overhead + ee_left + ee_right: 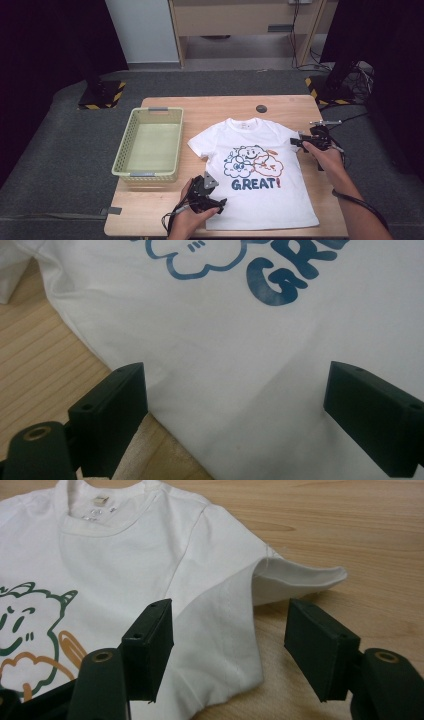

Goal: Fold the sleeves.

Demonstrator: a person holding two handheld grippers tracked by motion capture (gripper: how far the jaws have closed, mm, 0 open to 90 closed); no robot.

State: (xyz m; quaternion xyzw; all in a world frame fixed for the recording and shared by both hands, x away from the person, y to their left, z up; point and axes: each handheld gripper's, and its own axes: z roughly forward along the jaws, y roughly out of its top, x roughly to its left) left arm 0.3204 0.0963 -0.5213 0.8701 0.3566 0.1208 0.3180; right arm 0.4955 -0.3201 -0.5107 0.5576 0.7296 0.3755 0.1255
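On table (pixel 155 200), white T-shirt (pixel 260 165) flat — hem corner hidden under spread left claw (pixel 212 197); right claw (pixel 305 142) spread beside sleeve.

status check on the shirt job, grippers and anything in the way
Left gripper open over the lower side edge of the white printed cotton t-shirt. Right gripper open at the sleeve. Shirt flat, face up. Pale green plastic basket beside it, apart; nothing blocking.

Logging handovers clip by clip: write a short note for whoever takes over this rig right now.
Left gripper: open, jaws straddling the T-shirt side edge near the hem, nothing held.
Right gripper: open, at the shirt's side edge just below the sleeve.
T-shirt lies flat, print up, on the table; basket stands beside it.
Done: no fold visible.
Left: probably grip that edge, fold.
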